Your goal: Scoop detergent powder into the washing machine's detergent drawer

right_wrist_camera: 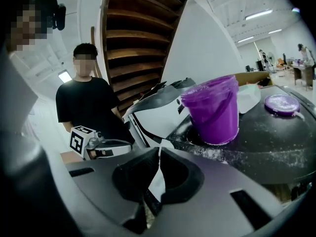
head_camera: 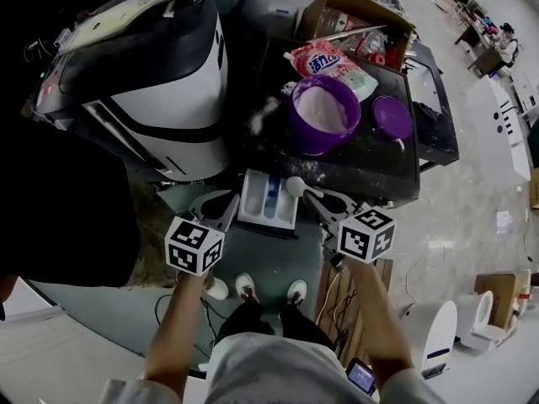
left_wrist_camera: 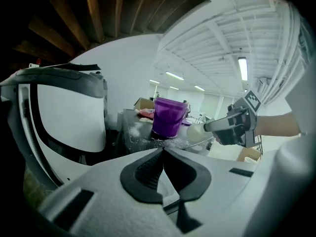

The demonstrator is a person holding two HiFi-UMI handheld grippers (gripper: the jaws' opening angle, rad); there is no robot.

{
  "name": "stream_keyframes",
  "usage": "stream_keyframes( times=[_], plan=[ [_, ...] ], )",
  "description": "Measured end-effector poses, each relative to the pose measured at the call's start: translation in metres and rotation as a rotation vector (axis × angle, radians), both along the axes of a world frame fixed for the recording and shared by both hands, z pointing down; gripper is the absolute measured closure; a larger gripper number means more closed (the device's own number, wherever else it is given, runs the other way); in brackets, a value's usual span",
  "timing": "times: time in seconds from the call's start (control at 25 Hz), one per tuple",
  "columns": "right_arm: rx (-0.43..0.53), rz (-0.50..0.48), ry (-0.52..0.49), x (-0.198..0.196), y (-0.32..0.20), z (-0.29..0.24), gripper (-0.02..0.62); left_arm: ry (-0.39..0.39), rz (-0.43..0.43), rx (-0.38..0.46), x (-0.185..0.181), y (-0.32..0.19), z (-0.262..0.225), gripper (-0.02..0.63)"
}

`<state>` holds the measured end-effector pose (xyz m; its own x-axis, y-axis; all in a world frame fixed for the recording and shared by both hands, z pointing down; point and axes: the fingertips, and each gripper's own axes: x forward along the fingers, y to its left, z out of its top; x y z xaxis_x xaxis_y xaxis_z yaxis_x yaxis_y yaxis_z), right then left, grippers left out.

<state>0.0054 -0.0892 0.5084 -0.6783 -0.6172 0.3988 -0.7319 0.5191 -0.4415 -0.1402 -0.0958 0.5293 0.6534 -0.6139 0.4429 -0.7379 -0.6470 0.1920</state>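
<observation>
The white detergent drawer [head_camera: 253, 204], with a blue compartment, is pulled out below the black table [head_camera: 370, 171]. My right gripper [head_camera: 310, 196] [right_wrist_camera: 159, 154] is shut on the thin handle of a white scoop [head_camera: 295, 186] [left_wrist_camera: 196, 132], whose bowl hangs at the drawer's far right corner. My left gripper [head_camera: 229, 215] [left_wrist_camera: 163, 151] is beside the drawer's left edge with its pads closed together; I see nothing held. A purple bucket [head_camera: 324, 112] [right_wrist_camera: 215, 110] of white powder stands on the table behind the drawer.
The washing machine [head_camera: 160, 82] [left_wrist_camera: 69, 112] rises at the left. A purple lid [head_camera: 392, 116], a detergent bag [head_camera: 333, 61] and spilled powder [head_camera: 263, 116] lie on the table, with a cardboard box [head_camera: 354, 15] behind. A person in black [right_wrist_camera: 86, 102] stands at the left.
</observation>
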Motion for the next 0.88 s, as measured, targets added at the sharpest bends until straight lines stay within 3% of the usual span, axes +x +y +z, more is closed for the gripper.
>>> stream_keyframes(
  times=[0.44,0.88],
  plan=[
    [-0.068,-0.106,0.078,-0.051,-0.027,0.068,0.592,-0.023,-0.041,-0.057,-0.026,-0.014,0.045,0.595],
    [0.062,-0.297,0.361,-0.084,-0.029,0.104,0.592,-0.034,-0.082,-0.078,-0.040,-0.005,0.058,0.597]
  ],
)
